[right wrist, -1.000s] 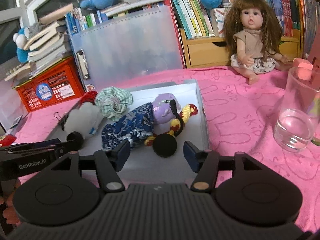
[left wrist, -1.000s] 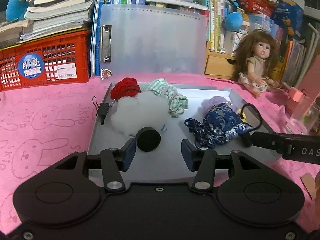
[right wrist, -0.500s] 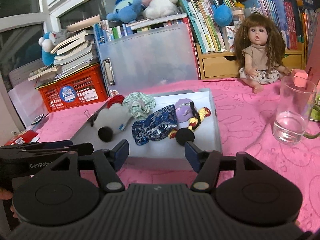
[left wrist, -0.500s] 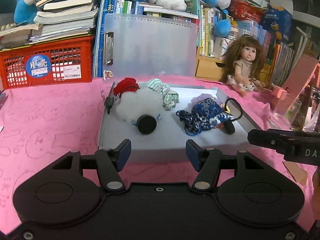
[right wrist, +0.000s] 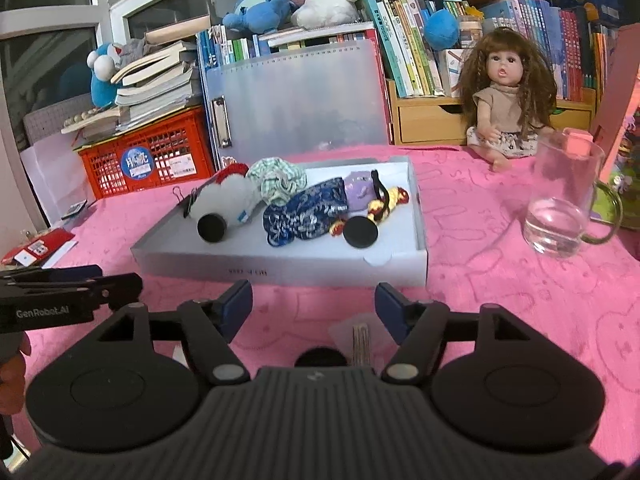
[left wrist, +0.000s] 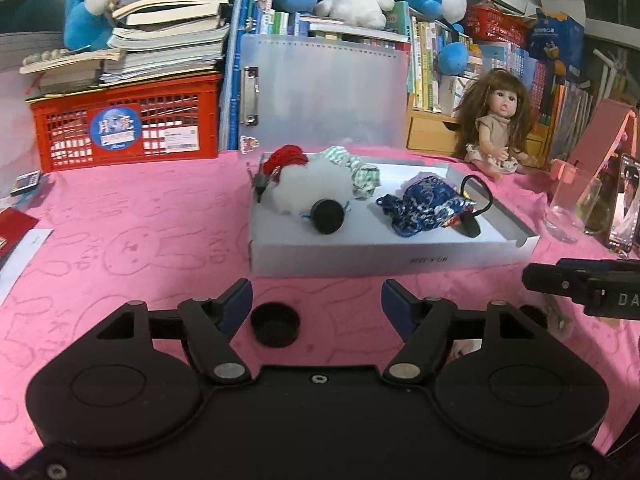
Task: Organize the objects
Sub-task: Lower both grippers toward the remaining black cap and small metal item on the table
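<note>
Now Clear of the Tray, Both Grippers Wide and Empty

Nearest, saw the left gripper standing wide, jaws just been opening, nothing between the pads; only a small black cap lying on the pink cloth just inside the left finger, apart from it. Found the right gripper wide as well, jaws just been opening, holding nothing. Below its fingers made out a dark round shape and a clear wrapper with a brown strip, both half hidden by the gripper body and hard to name.

Beyond the fingertips, noted a strip of bare cloth, then the near wall of the shallow grey tray, square to both grippers. Left of the tray, open cloth as far as the red crate; right of it, less room, with a glass mug near that edge.

Inside the tray, counted a white fluffy piece with a red knit bit, a black disc against it, a green checked scrunchie, a blue patterned pouch, a purple item partly under a black loop, and a second black disc near the front wall. Farther back, a frosted clipboard upright, a doll seated, books and plush toys cut off at the top.
</note>
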`<action>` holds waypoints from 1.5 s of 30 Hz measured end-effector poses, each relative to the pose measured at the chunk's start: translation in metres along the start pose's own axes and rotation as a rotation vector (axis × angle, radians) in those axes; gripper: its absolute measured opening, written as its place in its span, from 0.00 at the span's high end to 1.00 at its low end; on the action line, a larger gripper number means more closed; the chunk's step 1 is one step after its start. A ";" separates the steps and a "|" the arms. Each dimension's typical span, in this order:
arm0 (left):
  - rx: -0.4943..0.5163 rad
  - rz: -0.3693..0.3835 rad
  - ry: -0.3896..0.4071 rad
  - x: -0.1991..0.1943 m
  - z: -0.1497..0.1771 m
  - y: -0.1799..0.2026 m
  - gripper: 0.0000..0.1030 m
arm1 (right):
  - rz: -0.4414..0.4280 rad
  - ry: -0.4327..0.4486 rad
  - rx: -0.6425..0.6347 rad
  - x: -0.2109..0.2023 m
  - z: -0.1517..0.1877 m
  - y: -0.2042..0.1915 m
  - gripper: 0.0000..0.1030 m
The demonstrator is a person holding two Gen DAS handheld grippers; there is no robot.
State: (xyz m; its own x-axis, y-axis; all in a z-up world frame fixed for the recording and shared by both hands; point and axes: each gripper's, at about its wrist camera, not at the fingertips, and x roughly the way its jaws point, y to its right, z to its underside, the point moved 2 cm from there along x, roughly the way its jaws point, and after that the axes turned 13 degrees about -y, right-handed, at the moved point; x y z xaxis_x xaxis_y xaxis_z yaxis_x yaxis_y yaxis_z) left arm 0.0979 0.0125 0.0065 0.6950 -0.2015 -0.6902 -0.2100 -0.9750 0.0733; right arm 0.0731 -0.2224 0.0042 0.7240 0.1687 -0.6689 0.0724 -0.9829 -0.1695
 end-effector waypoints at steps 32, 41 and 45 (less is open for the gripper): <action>-0.081 -0.056 -0.055 0.028 0.014 -0.018 0.38 | 0.056 -0.047 -0.072 0.007 0.038 -0.019 0.34; -0.081 -0.056 -0.056 0.029 0.014 -0.018 0.38 | 0.078 -0.041 -0.069 0.019 0.032 -0.022 0.35; -0.081 -0.055 -0.055 0.029 0.014 -0.018 0.38 | 0.093 -0.032 -0.076 0.025 0.030 -0.024 0.35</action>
State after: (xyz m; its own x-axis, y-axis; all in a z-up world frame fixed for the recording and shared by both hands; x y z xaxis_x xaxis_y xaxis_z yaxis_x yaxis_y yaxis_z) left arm 0.1118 0.0252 -0.0247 0.6646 -0.1439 -0.7332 -0.1143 -0.9893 0.0906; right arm 0.0688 -0.1919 -0.0298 0.7079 0.0780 -0.7020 0.0592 -0.9969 -0.0511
